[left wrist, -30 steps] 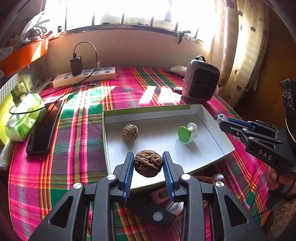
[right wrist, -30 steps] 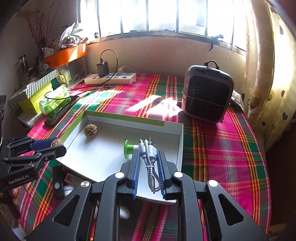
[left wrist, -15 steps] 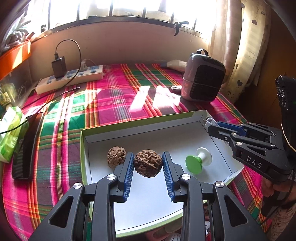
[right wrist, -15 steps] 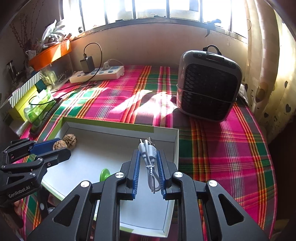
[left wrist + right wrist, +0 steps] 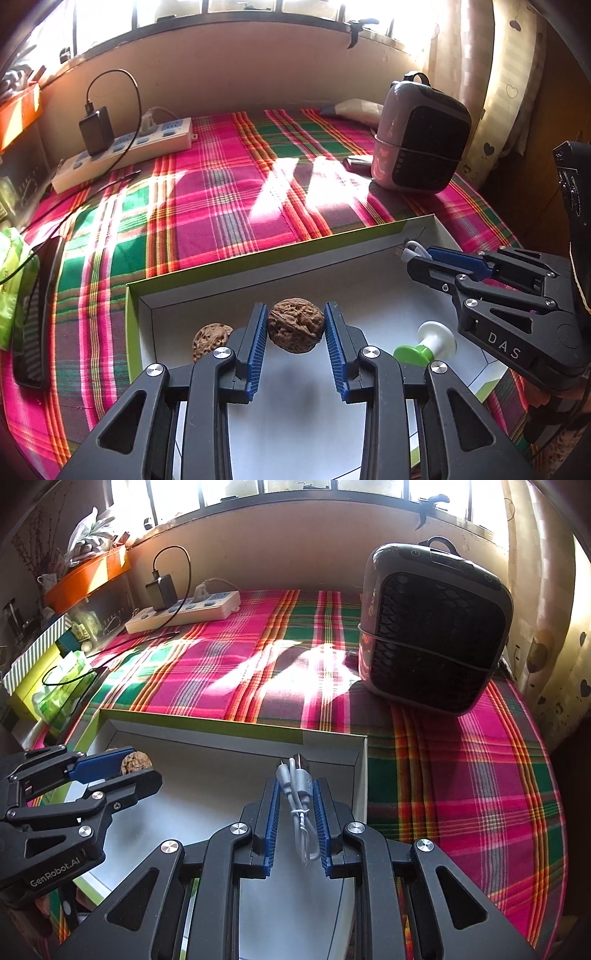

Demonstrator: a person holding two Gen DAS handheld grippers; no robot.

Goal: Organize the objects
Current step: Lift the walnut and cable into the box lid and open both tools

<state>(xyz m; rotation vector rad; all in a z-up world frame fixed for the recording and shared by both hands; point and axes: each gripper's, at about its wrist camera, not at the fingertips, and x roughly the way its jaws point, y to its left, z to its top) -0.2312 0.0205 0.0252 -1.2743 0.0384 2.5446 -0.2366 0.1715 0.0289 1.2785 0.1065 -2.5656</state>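
Plaid cloth [image 5: 229, 206] bears heater [image 5: 432, 627] beyond tray [image 5: 236, 731].

Both tools angle downward, left tool [image 5: 295, 328] and right tool [image 5: 297, 805] each clamped.

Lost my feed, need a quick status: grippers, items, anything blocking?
Left gripper shut on walnut, over tray. Right gripper shut on coiled white cable, near tray's far corner. Second walnut and green-white knob already inside; nothing blocking.
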